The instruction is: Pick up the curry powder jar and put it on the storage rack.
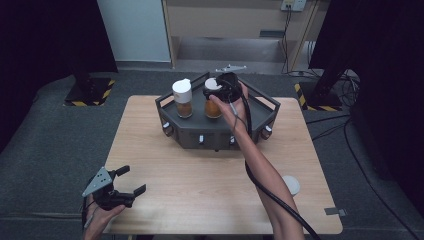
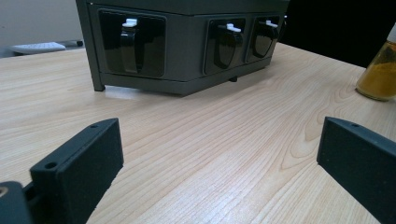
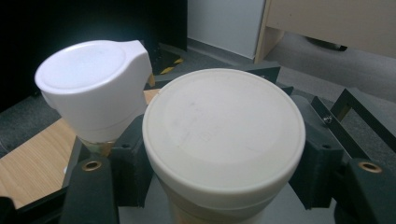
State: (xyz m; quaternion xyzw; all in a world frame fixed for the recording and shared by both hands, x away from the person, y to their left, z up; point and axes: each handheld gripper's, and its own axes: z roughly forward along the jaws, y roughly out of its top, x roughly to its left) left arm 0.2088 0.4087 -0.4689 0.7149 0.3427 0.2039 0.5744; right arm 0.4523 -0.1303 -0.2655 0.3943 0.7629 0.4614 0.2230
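The right gripper [image 1: 222, 89] clamps the white lid [image 3: 223, 133] of a spice jar [image 1: 213, 107] on the grey rack [image 1: 260, 127], steadying it. The left gripper [image 1: 126, 181] rests wide open, holding nothing.

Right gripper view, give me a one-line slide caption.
Right gripper clamps a white-lidded jar beside another capped jar.

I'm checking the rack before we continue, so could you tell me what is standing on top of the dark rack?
Two spice jars stand on the dark rack: a flip-cap jar and a round-lidded jar, gripped by the right gripper. The hand hides the rack behind it.
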